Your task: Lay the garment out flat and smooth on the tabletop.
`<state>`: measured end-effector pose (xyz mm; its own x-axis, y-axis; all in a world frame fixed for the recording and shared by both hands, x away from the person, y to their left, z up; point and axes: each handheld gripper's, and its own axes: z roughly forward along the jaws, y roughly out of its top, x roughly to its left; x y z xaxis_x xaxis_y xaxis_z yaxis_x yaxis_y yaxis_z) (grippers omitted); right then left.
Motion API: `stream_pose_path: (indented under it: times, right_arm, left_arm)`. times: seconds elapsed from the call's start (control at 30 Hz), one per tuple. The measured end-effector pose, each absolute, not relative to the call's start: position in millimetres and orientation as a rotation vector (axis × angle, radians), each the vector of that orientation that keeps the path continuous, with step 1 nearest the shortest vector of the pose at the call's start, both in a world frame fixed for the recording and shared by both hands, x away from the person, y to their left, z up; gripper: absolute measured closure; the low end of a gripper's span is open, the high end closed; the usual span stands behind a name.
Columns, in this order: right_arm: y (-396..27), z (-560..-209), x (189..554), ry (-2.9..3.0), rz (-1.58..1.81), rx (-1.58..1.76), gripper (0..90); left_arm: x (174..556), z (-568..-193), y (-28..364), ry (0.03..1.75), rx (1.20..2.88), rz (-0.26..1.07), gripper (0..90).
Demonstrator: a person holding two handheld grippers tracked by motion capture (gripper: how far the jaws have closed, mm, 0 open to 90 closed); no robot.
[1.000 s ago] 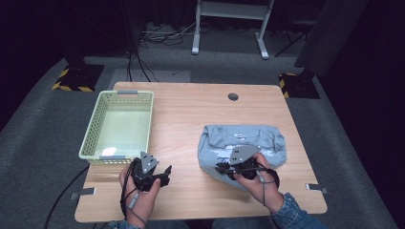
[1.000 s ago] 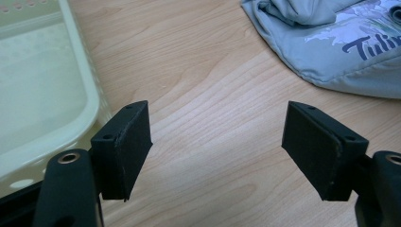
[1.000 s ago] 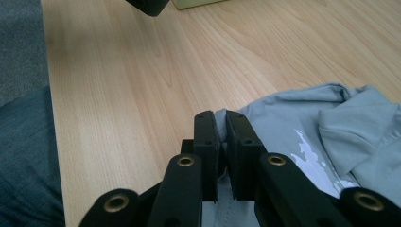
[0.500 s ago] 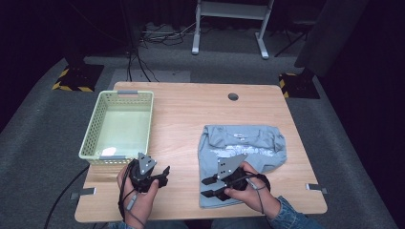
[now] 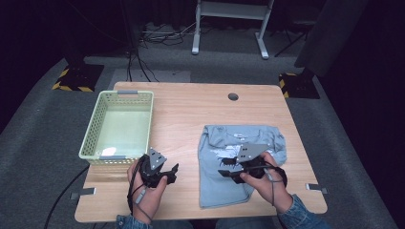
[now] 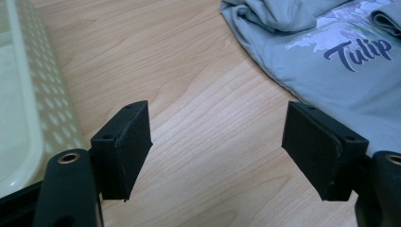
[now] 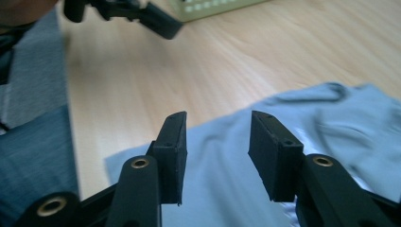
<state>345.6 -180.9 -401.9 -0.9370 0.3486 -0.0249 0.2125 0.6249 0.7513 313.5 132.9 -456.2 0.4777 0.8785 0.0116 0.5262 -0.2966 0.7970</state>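
A light blue T-shirt (image 5: 239, 160) with a dark print lies spread flat on the right half of the wooden table (image 5: 191, 109). My right gripper (image 5: 225, 173) hovers over its lower middle. Its jaws have just been opening and now stand apart, with nothing pinched between them; in the right gripper view (image 7: 217, 130) the shirt (image 7: 340, 123) lies beyond them. My left gripper (image 5: 173, 172) rests low over bare wood just left of the shirt, wide open and empty (image 6: 217, 123). The shirt's edge (image 6: 340, 71) shows at the upper right of the left gripper view.
A pale green mesh basket (image 5: 90, 138) stands at the table's left, close beside the left gripper, with a small white scrap inside; its wall (image 6: 28, 94) shows in the left gripper view. A round cable hole (image 5: 233, 96) is near the far edge.
The right gripper pulled the bunched shirt's lower part toward the front edge, laying it out longer, then opened, let go and drew back a little. The left gripper stayed put.
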Motion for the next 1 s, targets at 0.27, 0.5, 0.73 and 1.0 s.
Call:
stream_pose_path:
  times: [0.27,0.5,0.73,1.0]
  right_arm:
    - [-210.4,-402.9,364.1,2.587,1.147,0.621,59.6]
    - [-227.9,-410.5,382.6,2.537,1.086,0.726,60.5]
    - [-243.3,-426.7,402.6,2.512,1.017,0.836,60.5]
    - [-253.1,-454.9,426.4,2.513,0.869,0.921,59.3]
  left_arm:
    - [322.3,-457.5,121.1,1.127,1.993,0.569,24.2]
    - [328.3,-458.0,113.4,1.102,2.007,0.558,24.2]
    - [334.7,-459.3,105.0,1.082,2.018,0.542,24.2]
    - [340.5,-461.1,98.2,1.062,2.037,0.529,24.3]
